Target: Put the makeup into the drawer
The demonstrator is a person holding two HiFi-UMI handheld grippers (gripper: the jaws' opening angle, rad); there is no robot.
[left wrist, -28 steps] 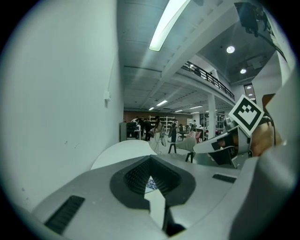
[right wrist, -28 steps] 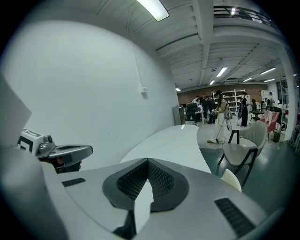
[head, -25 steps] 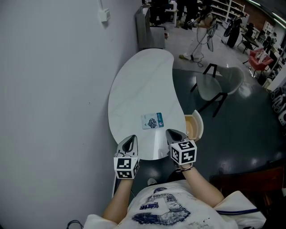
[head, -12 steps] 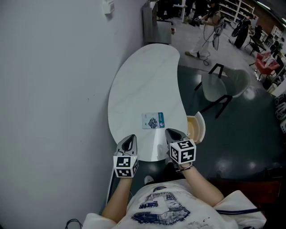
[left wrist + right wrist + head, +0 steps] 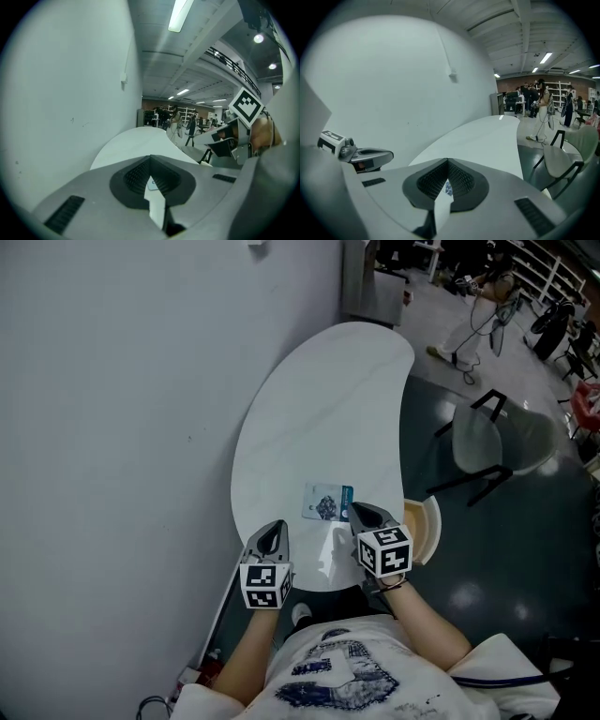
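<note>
Little of the task looks done. The makeup packet (image 5: 327, 502), a flat card-backed pack with a blue edge, lies untouched on the white curved surface (image 5: 319, 409), near its front end. The drawer (image 5: 424, 526) already stands pulled out at the right side of the surface, its pale wooden inside showing and apparently bare. The right claw (image 5: 366, 515) hovers just beside the packet's right edge with its two halves pressed together and nothing between them. The left claw (image 5: 273, 532) sits further left over the front rim, likewise closed and empty. What remains, by my reading, is everything that matters: opening a claw, picking up the packet, carrying it right and dropping it into the drawer.
</note>
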